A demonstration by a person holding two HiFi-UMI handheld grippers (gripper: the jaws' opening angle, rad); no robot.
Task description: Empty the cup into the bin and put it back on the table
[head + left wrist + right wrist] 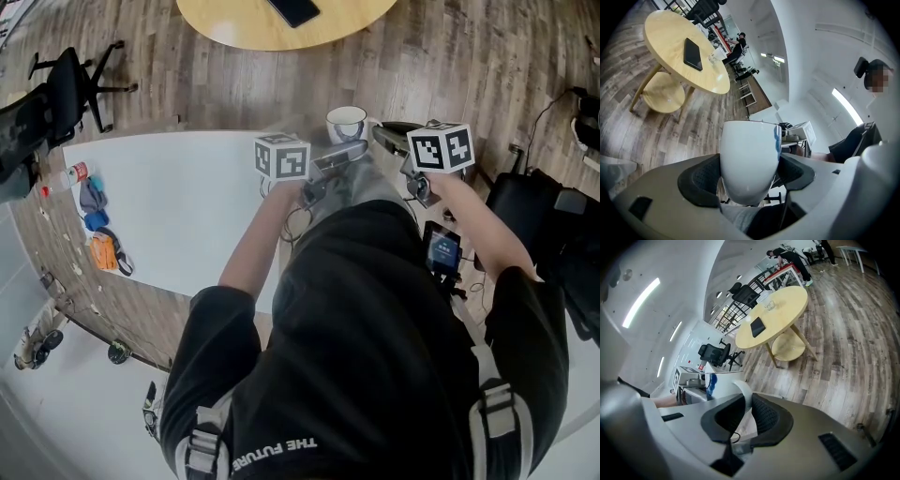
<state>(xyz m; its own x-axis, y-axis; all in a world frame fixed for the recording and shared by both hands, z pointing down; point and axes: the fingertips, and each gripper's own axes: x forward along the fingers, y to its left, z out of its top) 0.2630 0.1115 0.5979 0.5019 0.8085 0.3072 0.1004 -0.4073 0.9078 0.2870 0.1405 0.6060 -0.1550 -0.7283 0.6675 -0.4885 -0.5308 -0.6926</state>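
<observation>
A wooden floor fills the upper part of the head view. Below it, in the left centre, lies a white table. The person, in a black shirt, takes the lower right of the frame, with both forearms stretched upward in the picture. At the top edge stands a round wooden table, and in the upper left a black office chair. Near the left edge of the white table lie a small bottle and an orange thing.

The two grippers meet in the upper centre of the head view, their marker cubes side by side. The left gripper has its jaws clamped on the body of the white cup; both dark pads press against its sides. The right gripper has its jaws closed on the handle of the same cup, which stands between its pads.

The cup is upright with its opening upward, just beyond the upper right corner of the white table in the head view. Whether its bottom rests on something, I cannot tell.

A dark phone lies on the round table.
</observation>
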